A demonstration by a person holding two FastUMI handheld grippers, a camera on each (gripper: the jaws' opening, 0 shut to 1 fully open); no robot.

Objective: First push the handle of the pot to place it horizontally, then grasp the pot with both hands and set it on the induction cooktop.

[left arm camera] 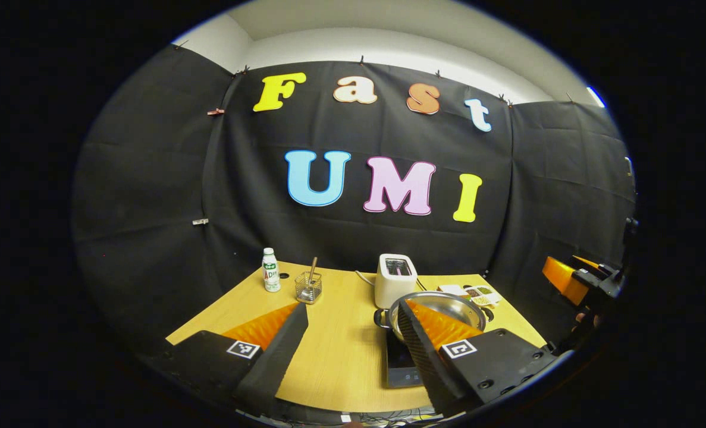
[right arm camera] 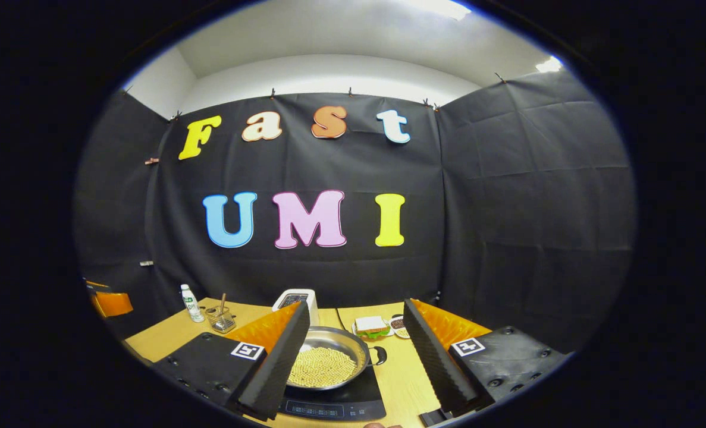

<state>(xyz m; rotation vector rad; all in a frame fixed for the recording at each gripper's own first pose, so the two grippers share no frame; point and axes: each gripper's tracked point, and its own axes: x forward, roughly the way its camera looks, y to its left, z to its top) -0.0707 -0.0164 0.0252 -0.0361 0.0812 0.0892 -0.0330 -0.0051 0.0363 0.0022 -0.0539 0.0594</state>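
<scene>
Steel pot (right arm camera: 328,358) w/ yellow beans (right arm camera: 323,365) sits on induction cooktop (right arm camera: 335,404); left gripper (left arm camera: 353,324) & right gripper (right arm camera: 355,333) fingers spread, empty.

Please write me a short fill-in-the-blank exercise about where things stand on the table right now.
1. The pot sits on the ____.
2. The pot holds small yellow ____.
3. Behind the pot stands a white ____.
4. Both hand-held grippers, left and right, have their jaws ____.

Missing words: cooktop; beans; toaster; open
</scene>
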